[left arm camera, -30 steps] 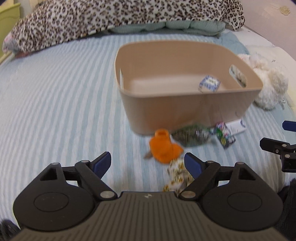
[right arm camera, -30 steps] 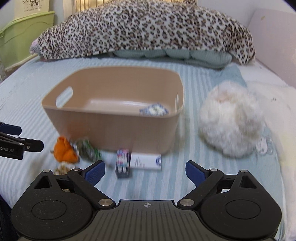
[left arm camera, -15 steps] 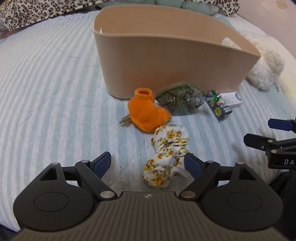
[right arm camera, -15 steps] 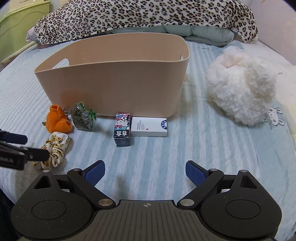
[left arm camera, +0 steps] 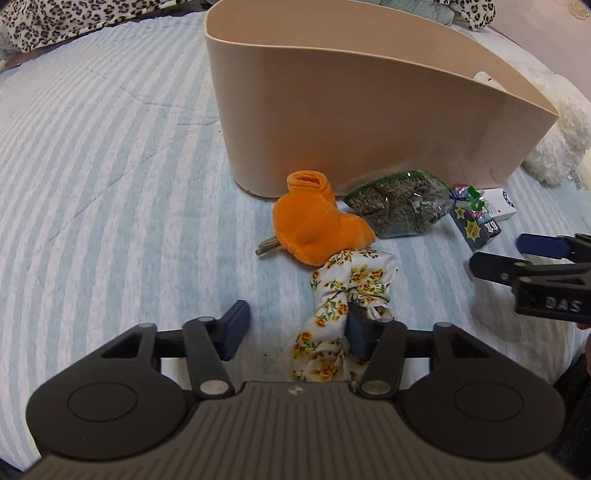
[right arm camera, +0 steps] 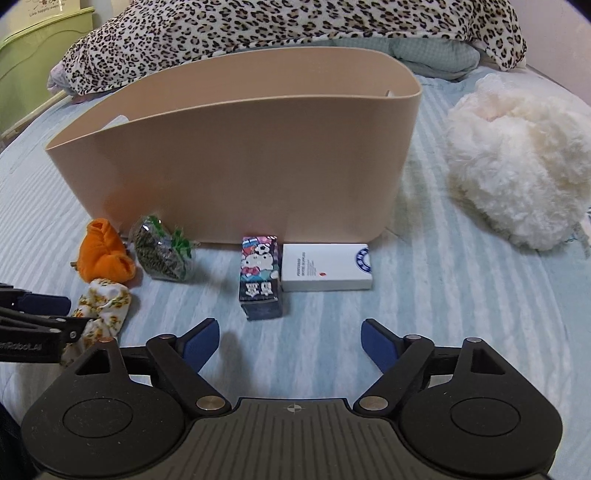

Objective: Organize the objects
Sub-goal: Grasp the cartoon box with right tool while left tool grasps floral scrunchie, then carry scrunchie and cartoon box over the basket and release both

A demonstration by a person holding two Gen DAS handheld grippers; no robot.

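Observation:
A beige bin [left arm camera: 369, 122] stands on the striped bed; it also shows in the right wrist view [right arm camera: 240, 155]. In front of it lie an orange sock [left arm camera: 314, 225], a bag of green-grey bits [left arm camera: 399, 210], a cartoon carton [right arm camera: 260, 280] and a white box [right arm camera: 325, 267]. A floral cloth [left arm camera: 343, 302] lies nearest. My left gripper [left arm camera: 299, 328] is open, low over the bed, with the floral cloth between its fingers against the right pad. My right gripper [right arm camera: 290, 343] is open and empty, just short of the carton.
A fluffy white plush [right arm camera: 517, 173] lies right of the bin. A leopard-print blanket [right arm camera: 277, 26] runs along the back. A green cabinet [right arm camera: 33, 55] stands at the far left. The right gripper shows in the left wrist view [left arm camera: 535, 273].
Both grippers have come down and forward toward the items before the bin. My left gripper's fingers have narrowed and now straddle the floral cloth. My right gripper has stayed wide open.

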